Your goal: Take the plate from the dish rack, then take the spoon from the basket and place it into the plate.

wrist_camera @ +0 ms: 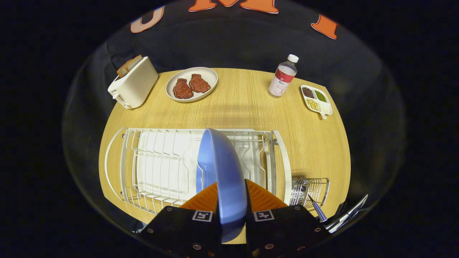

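Observation:
A blue plate (220,168) stands on edge between my fingers, held above the white wire dish rack (157,161). My gripper (231,202) is shut on the plate's rim, one finger on each side. To the right of the rack hangs a small wire basket (312,190). A spoon (317,209) with a blue patterned handle leans in it, beside other shiny cutlery (348,213).
On the round wooden table (247,111) beyond the rack stand a white toaster (132,86) with bread, an oval plate with two pieces of meat (192,84), a bottle (283,77) and a divided dish of beans (317,100).

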The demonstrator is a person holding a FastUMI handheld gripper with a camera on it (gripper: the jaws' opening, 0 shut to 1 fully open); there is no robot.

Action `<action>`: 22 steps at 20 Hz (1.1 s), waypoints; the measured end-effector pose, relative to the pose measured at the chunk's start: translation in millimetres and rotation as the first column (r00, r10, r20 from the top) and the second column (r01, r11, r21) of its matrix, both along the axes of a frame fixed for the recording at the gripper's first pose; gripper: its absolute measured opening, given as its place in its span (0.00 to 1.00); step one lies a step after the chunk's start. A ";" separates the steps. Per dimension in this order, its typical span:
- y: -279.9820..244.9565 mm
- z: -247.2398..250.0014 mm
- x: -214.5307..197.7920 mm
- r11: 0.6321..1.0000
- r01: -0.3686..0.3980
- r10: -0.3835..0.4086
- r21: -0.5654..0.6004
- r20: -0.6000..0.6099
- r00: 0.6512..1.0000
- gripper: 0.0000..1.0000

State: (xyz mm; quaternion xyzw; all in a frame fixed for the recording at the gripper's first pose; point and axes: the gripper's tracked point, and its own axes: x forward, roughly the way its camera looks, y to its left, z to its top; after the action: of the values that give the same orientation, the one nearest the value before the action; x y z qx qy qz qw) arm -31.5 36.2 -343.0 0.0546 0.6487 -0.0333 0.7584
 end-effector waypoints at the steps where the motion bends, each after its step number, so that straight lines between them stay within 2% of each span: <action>1: -4.1 2.8 4.0 1.000 0.010 -0.009 -0.024 0.016 1.000 0.27; 5: -15.2 17.4 8.3 0.994 0.003 0.003 -0.111 0.061 0.998 0.26; 9: -16.7 42.9 5.6 0.993 0.055 -0.043 -0.102 0.112 0.993 0.26; 14: -23.8 75.5 -18.8 0.993 0.115 -0.109 -0.032 0.159 0.981 0.26; 19: -36.1 80.6 -73.2 0.981 0.181 -0.188 0.064 0.137 0.973 0.26; 22: -37.9 78.3 -108.6 0.972 0.194 -0.210 0.133 0.120 0.970 0.26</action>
State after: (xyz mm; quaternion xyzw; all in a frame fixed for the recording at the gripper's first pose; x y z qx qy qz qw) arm -140.0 -1.7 -264.7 0.1681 0.5886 -0.0677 0.7879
